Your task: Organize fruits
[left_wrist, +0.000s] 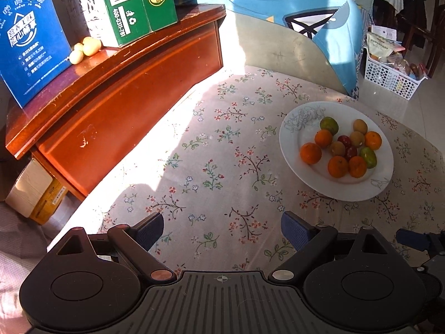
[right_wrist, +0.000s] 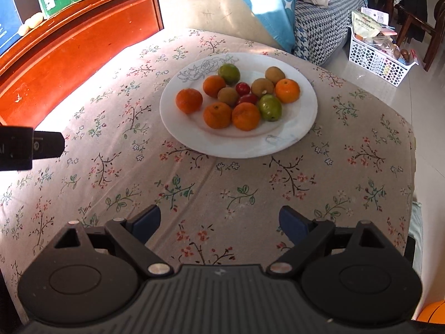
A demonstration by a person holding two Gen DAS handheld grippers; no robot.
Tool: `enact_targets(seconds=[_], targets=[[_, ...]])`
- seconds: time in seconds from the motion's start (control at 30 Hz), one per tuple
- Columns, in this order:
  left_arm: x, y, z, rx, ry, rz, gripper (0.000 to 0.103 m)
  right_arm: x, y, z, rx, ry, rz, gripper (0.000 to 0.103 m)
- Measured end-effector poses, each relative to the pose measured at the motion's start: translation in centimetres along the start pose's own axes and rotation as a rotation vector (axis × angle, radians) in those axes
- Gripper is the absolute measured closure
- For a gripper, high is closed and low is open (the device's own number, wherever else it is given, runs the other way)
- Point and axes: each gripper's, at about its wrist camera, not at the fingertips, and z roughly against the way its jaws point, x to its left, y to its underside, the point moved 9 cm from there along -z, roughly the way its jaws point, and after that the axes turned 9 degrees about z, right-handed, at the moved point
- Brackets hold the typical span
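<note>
A white plate (right_wrist: 294,128) stands on the floral tablecloth and holds several fruits: orange tangerines (right_wrist: 217,114), two green fruits (right_wrist: 270,107), brown kiwis (right_wrist: 262,86) and small red fruits (right_wrist: 246,99). The plate also shows in the left wrist view (left_wrist: 292,150) at the right. My right gripper (right_wrist: 219,222) is open and empty, well short of the plate. My left gripper (left_wrist: 222,226) is open and empty, to the left of the plate. Its tip shows in the right wrist view (right_wrist: 47,143).
A red-brown wooden cabinet (left_wrist: 125,89) borders the table on the left, carrying a blue box (left_wrist: 30,39), a green box (left_wrist: 133,2) and small pale yellow fruits (left_wrist: 86,48). A blue-covered sofa (left_wrist: 292,19) stands behind. A white basket (right_wrist: 375,61) sits on the floor at right.
</note>
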Motion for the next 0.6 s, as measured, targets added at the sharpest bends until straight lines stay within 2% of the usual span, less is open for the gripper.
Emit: enact_targets(seconds=[0.23,0.3,0.43,0.6], targets=[[0.9,1.9,0.0,0.031,0.025,0.01,0.01,3.7,1.7,-1.3,-0.015,-0.059,0.086,0.01],[1.1,2.3,-0.1,0.038,0.03,0.013,0.01,4.3,2.0,-1.5,-0.049,-0.035,0.114,0.009],[1.4,2.6,-0.3,0.05,0.038,0.018,0.01,5.1,2.1,-2.0,-0.105,-0.02,0.136,0.001],[1.5,2.5,-0.3,0.048,0.048,0.026,0.01,5.7,1.8,-2.2,-0.196,-0.004,0.154,0.001]])
